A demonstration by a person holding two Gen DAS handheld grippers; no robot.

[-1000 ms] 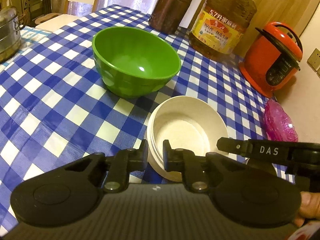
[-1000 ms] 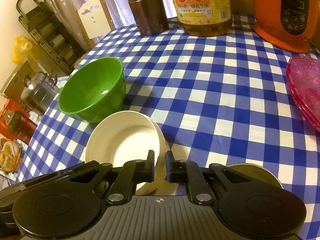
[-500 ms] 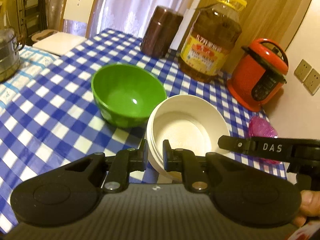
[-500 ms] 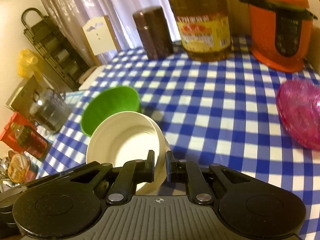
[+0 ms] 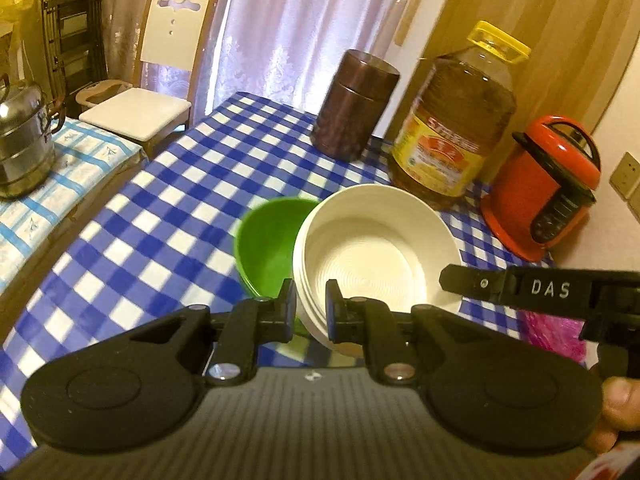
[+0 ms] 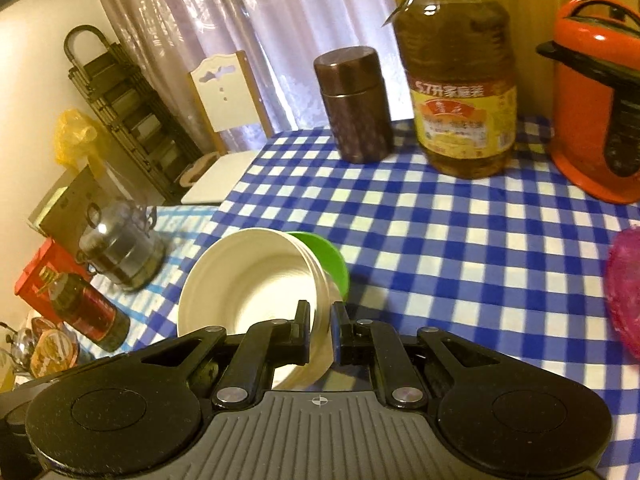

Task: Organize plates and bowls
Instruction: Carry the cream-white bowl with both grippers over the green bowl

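Observation:
A cream ribbed bowl (image 5: 372, 248) hangs in the air above the checked table. My left gripper (image 5: 310, 312) is shut on its near rim. My right gripper (image 6: 320, 332) is shut on the opposite rim, with the bowl (image 6: 256, 280) tilted toward it. A green bowl (image 5: 268, 240) stands on the table just behind and below the cream bowl, partly hidden by it; in the right wrist view only its edge (image 6: 332, 260) shows. The right gripper's finger (image 5: 520, 288) crosses the left wrist view at the right.
At the back of the blue checked table (image 6: 460, 248) stand a brown canister (image 5: 354, 106), a large oil bottle (image 5: 456, 128) and a red cooker (image 5: 548, 188). A pink plate (image 6: 624, 288) lies at the right. A side table with a steel pot (image 5: 24, 140) stands left.
Both grippers have lifted the cream bowl off the table and carried it toward the green bowl, which is now partly covered behind it. Both views look from higher up.

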